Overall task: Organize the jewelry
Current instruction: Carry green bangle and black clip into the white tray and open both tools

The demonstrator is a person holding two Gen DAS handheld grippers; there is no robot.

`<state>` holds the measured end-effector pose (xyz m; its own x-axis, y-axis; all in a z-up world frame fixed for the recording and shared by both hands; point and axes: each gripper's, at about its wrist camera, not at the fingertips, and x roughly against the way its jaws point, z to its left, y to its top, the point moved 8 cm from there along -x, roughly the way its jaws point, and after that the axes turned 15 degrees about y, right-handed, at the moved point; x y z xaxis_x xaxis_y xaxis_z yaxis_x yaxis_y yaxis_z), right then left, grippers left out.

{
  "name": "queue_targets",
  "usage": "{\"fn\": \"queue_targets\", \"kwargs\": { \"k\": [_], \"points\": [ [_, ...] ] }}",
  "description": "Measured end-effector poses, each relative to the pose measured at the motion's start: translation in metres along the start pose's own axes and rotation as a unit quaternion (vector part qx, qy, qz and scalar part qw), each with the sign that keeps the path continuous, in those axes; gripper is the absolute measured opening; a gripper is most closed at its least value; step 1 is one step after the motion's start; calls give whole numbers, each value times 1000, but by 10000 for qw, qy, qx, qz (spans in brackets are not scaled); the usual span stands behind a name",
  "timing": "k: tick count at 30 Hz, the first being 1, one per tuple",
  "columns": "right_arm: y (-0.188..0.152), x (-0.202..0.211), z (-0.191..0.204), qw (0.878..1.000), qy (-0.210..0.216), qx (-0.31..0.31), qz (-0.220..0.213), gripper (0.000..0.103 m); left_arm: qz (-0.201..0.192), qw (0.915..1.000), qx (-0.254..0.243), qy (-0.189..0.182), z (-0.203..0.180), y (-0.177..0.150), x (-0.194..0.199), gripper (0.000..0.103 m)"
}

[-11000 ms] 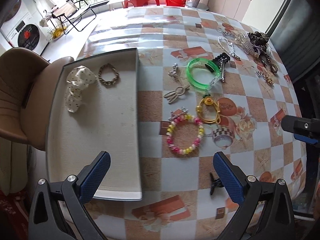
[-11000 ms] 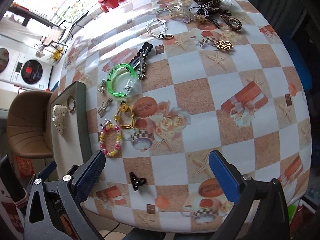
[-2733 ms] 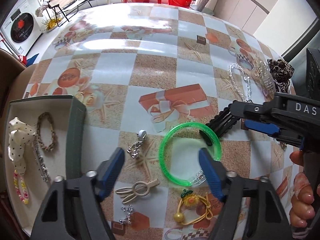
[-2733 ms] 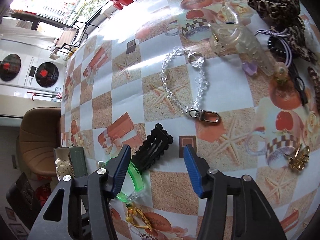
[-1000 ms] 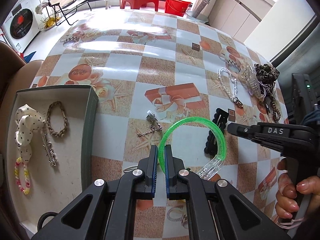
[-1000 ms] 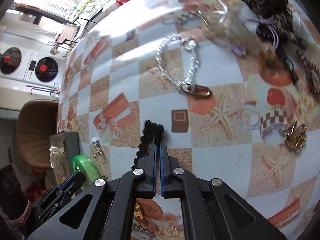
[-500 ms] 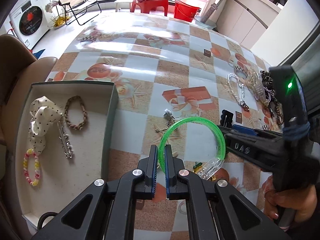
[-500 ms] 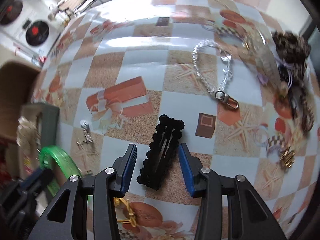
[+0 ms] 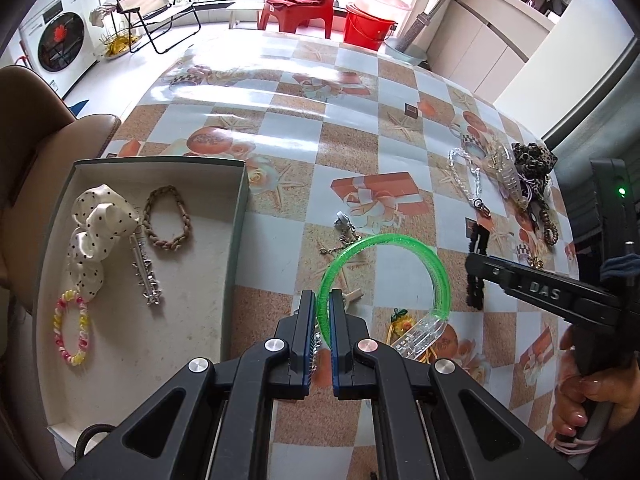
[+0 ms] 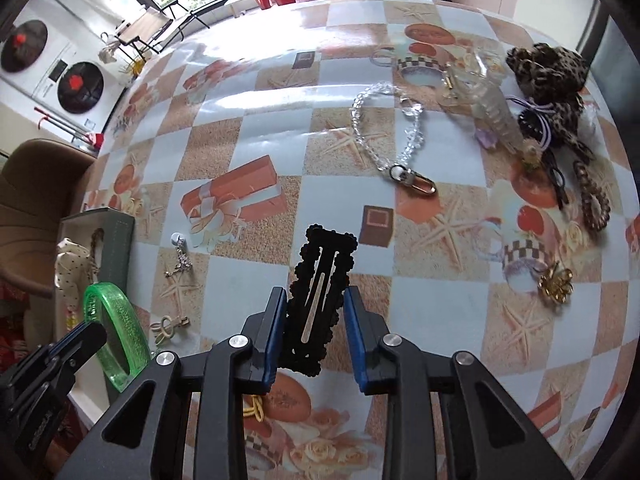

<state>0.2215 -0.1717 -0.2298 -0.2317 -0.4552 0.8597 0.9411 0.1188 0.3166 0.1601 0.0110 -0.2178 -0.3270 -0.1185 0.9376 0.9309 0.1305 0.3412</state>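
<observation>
Beside the tray point(image 9: 236, 216), the left gripper point(image 9: 320, 312) is pinching the green bangle point(image 9: 432, 264) tight at its rim, lifting it off the counter point(image 9: 352, 92); better to keep it level crossing the tray's wall. Right of the tray in the right view, the right gripper point(image 10: 315, 322) is narrowing its fingers point(image 10: 276, 320) around the black hair clip point(image 10: 320, 280), needing both edges squarely caught.

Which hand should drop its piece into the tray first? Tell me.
Left, probably. The left gripper is clamped on the green bangle right beside the tray; the right gripper, around the black clip, sits farther off.
</observation>
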Motion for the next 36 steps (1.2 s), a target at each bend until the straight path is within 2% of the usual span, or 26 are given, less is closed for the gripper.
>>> {"fn": "queue_targets", "kwargs": {
  "k": [7,15,21,27,31,36],
  "points": [
    [-11,21,30,9995,264,22,-152,31,-94,9999,33,-69,21,-8,14,9],
    [-21,15,108,9965,677,486,-75,31,-125,9995,288,60,79,-26,27,9],
    [-41,-14,174,9904,1031,888,233,31,54,9977,580,332,138,-55,22,9],
    [-69,-60,234,9805,1322,1242,754,31,405,9929,894,668,193,-91,2,9],
    [-85,-90,257,9752,1348,1403,1051,31,595,9890,1032,879,215,-110,-15,9],
    [-96,-121,277,9710,1255,1571,1293,31,696,9863,1142,969,230,-119,-28,9]
  ]
}}
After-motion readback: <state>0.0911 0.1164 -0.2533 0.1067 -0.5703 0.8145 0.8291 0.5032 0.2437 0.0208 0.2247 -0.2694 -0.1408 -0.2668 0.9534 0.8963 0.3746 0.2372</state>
